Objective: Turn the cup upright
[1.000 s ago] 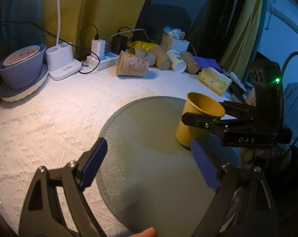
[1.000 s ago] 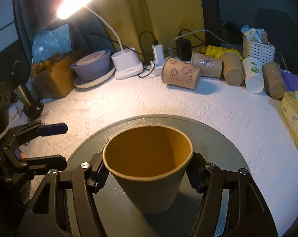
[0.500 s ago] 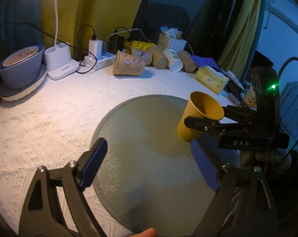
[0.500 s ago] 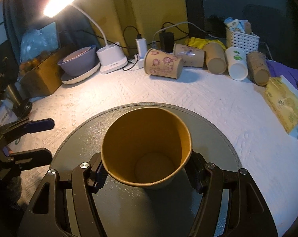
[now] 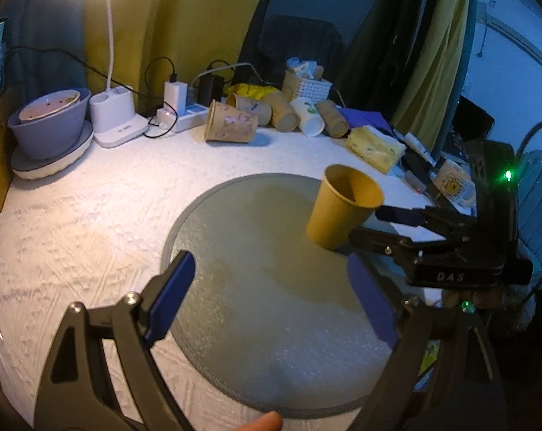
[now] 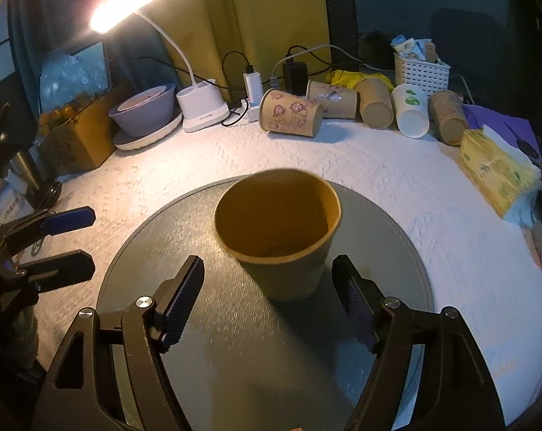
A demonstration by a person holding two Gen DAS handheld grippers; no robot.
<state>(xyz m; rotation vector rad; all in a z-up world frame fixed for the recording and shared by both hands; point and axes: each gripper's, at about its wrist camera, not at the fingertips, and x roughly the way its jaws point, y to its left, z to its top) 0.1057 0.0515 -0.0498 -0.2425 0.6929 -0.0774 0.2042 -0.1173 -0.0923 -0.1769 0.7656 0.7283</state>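
We see the cup [image 6: 278, 237] mouth-up on the round grey mat [image 6: 396, 251], sitting between and just ahead of the right gripper [image 6: 271, 301] tips. In the left wrist view it looks tilted, though we cannot tell whether that is a true lean or the lens. The flip itself looks done to us.

The main risk from here is knocking the cup over again. It is a light paper cup, and the right fingers [image 6: 184, 294] flank it closely on both sides; if we pull back crookedly or swing sideways, one finger could clip the wall and tip it. If its base is not yet flat on the mat, it could also rock and fall by itself.

The right fingers are spread wide, with a clear gap on each side of the cup; they hold nothing and appear to touch nothing.

The left gripper [image 5: 271, 298] hangs over the near part of the mat, with the cup well beyond its right finger. Its fingers [image 5: 170, 294] are also spread wide and empty. Swinging it right could bump the right gripper or the cup.
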